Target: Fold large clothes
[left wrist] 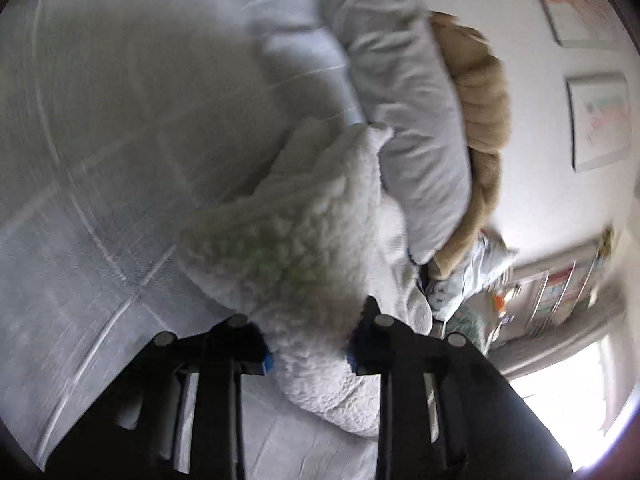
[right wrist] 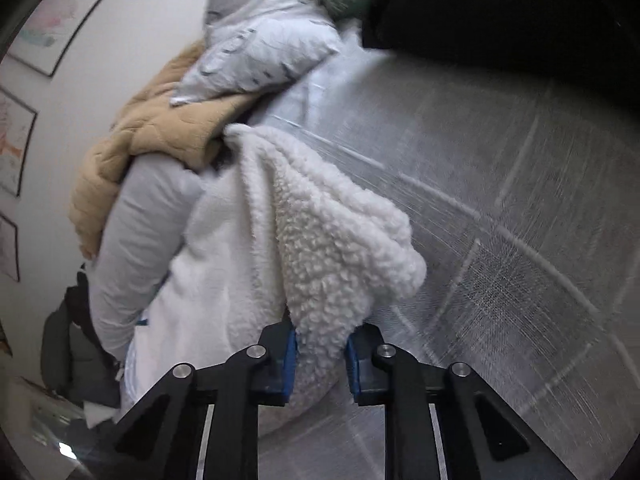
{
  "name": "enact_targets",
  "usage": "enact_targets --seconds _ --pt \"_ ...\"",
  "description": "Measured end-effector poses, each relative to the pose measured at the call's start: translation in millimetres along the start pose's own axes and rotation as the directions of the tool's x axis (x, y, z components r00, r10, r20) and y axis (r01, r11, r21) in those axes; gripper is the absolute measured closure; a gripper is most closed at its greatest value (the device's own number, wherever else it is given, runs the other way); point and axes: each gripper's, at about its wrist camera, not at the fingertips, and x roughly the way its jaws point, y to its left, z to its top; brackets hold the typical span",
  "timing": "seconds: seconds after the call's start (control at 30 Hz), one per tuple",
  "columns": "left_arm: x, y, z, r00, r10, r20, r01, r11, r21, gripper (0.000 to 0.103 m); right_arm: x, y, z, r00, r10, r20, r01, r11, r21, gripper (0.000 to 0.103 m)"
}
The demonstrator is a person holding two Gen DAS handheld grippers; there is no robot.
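Two grippers are each clamped on the same white curly-pile fleece garment (right wrist: 320,248), which lies bunched on the pale grey checked bedspread (right wrist: 500,220); the left gripper (left wrist: 308,354) has a thick roll of the fleece squeezed between its blue pads, and the right gripper (right wrist: 320,364) pinches a hanging fold of it in the same way. Beyond the garment, toward the wall, sit a long grey pillow (left wrist: 404,120) and a tan quilted blanket (right wrist: 160,128), with a patterned white cushion (right wrist: 264,40) on the far side. The fleece looks soft, bulky and light for its size; it should drape and sag rather than hold a crease, and its springy pile will probably compress under the pads, so a shallow pinch could slip. Taking hold at a hem, corner or shoulder seam, with several layers gathered deep between the pads, seems the safer choice; whether the present holds are at such edges cannot be told from this crumpled state.
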Motion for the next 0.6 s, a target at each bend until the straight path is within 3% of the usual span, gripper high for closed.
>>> enact_targets --seconds 0.13,0.3,0.43,0.5,0.6 --pt "-42 -27 0 0.999 0.05 -0.016 -0.049 0.995 0.089 0.075 -34 16 -10 0.999 -0.035 -0.042 0.032 0.997 -0.072 0.084" --pt "-87 -10 1 0.996 0.068 -0.056 -0.064 0.994 0.083 0.074 -69 0 -41 0.983 -0.005 -0.183 -0.01 0.997 -0.08 0.082" --pt "-87 36 -22 0.98 0.184 -0.069 -0.186 0.982 -0.016 0.068 -70 -23 -65 0.968 -0.045 -0.246 0.028 0.997 -0.073 0.075" --pt "-77 59 -26 0.963 0.24 -0.121 -0.252 0.963 -0.094 0.062 -66 -50 -69 0.954 -0.061 -0.295 0.08 0.995 0.053 0.067" --pt "-72 75 -20 0.967 0.206 -0.152 -0.229 0.961 -0.156 0.054 -81 -71 -64 0.968 -0.041 -0.246 0.081 0.985 0.153 0.05"
